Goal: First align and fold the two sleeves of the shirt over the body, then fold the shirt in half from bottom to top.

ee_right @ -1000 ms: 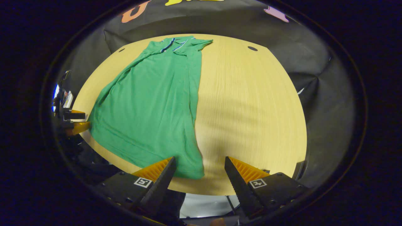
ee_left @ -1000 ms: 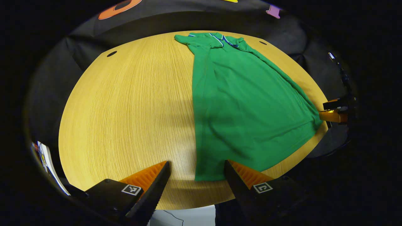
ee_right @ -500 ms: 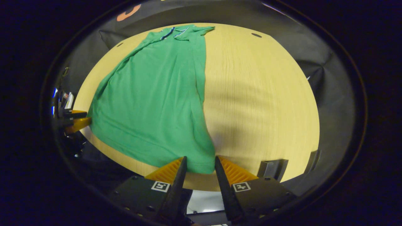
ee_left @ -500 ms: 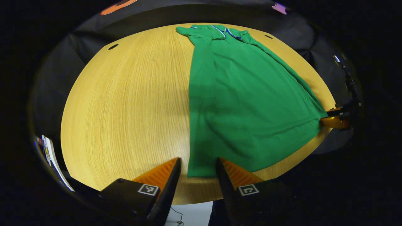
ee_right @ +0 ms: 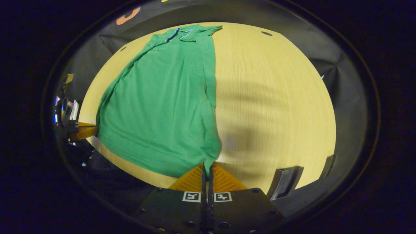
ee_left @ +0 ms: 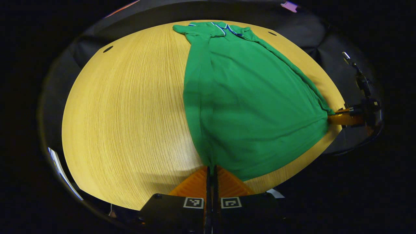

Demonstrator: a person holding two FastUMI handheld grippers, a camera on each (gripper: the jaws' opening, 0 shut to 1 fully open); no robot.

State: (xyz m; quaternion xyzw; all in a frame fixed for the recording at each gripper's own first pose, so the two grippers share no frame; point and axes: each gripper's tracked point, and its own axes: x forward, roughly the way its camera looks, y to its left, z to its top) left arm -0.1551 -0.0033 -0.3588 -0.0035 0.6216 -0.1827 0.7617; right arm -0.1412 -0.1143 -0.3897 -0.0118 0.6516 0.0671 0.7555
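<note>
Left gripper view: left hand-held gripper (ee_left: 210,171) at 6 o'clock, pinching shirt (ee_left: 247,104) hem corner. Right gripper view: right hand-held gripper (ee_right: 207,169) pinching other hem corner. Shirt flat on table (ee_left: 130,107), collar at 12 o'clock, sleeves apparently folded in. Step: bottom-to-top fold. Next: lift both corners evenly, carry toward collar.

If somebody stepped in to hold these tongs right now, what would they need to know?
Left tongs: shut on one bottom corner of the green shirt.
Right tongs: shut on the other bottom corner.
The shirt lies lengthwise on the wooden table, collar at the far end, hem near the front edge.
Done: both sleeves look folded in over the body.
Left: lift the hem and carry it up to the collar, folding the shirt in half.
</note>
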